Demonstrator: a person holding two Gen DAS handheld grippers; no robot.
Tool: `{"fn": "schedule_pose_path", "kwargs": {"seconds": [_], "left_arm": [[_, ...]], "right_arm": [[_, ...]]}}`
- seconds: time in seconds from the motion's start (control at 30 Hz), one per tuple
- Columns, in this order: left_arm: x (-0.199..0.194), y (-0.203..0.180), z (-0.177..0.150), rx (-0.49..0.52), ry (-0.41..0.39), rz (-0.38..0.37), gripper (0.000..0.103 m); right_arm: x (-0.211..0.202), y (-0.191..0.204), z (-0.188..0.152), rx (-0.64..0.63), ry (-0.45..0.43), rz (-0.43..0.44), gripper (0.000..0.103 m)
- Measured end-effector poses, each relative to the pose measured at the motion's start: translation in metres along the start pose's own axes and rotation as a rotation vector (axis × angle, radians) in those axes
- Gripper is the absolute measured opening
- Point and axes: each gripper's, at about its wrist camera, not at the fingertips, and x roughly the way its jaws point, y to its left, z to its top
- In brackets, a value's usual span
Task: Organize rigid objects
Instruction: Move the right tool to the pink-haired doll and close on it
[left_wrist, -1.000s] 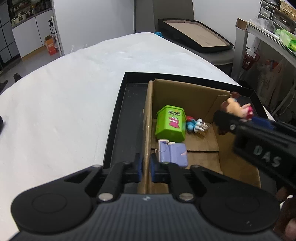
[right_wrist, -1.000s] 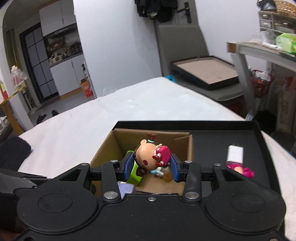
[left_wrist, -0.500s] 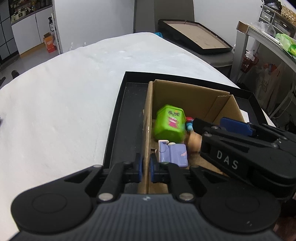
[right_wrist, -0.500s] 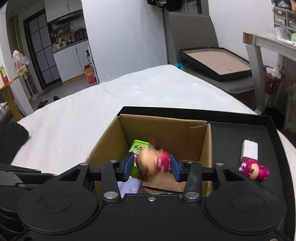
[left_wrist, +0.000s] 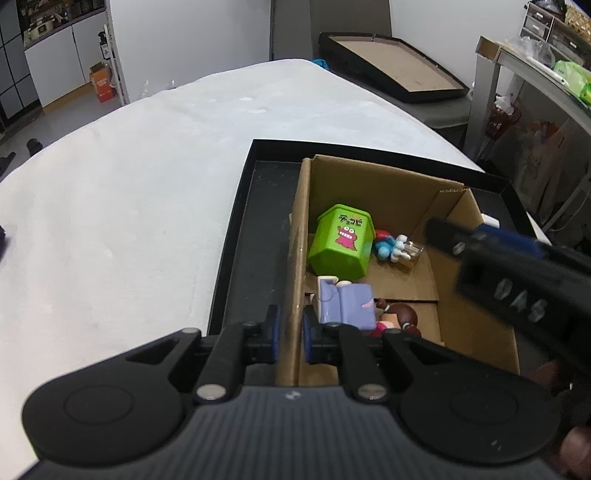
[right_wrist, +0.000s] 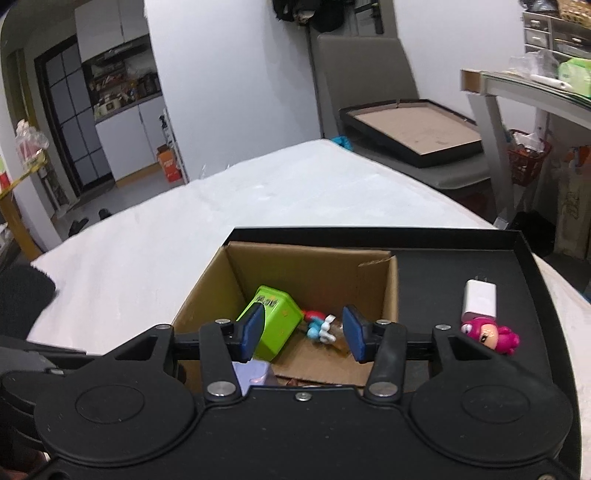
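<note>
Cardboard box (left_wrist: 373, 192) wall pinched in my left gripper (left_wrist: 291, 334); my right gripper (right_wrist: 303, 332), fingers apart, empty. Next: pink figurine (right_wrist: 489, 335) on black tray (right_wrist: 532, 280).

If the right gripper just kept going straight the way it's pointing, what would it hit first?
Most likely the small blue and white figure lying on the cardboard box floor, which sits between the open right gripper fingers. The green box lies just left of that line; depth is uncertain.
</note>
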Motion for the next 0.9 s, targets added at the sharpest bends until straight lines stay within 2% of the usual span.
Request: {"fn": "schedule_pose_path", "kwargs": {"seconds": [0.13,0.3,0.47,0.63,0.7,0.77,0.83,0.9], "left_arm": [[-0.003,-0.002,0.0,0.0,0.003,0.017,0.012],[-0.005,-0.006,0.002,0.01,0.001,0.058,0.018],[-0.007,-0.013,0.006,0.019,-0.01,0.117,0.034],[-0.007,-0.02,0.01,0.03,-0.02,0.153,0.045],[-0.006,-0.023,0.011,0.033,-0.02,0.173,0.049],[-0.005,-0.025,0.012,0.031,-0.021,0.186,0.054],[-0.004,-0.027,0.013,0.034,-0.021,0.196,0.057],[-0.003,-0.029,0.015,0.035,-0.02,0.204,0.058]], "right_arm": [[-0.009,-0.013,0.004,0.053,-0.036,-0.024,0.047],[-0.014,-0.032,0.006,0.107,-0.061,-0.065,0.047],[-0.014,-0.057,0.007,0.158,-0.059,-0.112,0.047],[-0.009,-0.082,0.005,0.212,-0.041,-0.158,0.048],[-0.006,-0.089,0.002,0.222,-0.032,-0.18,0.054],[-0.001,-0.098,-0.002,0.235,-0.019,-0.209,0.056],[0.005,-0.108,-0.006,0.254,-0.001,-0.224,0.063],[0.012,-0.113,-0.01,0.264,0.018,-0.232,0.075]]}}
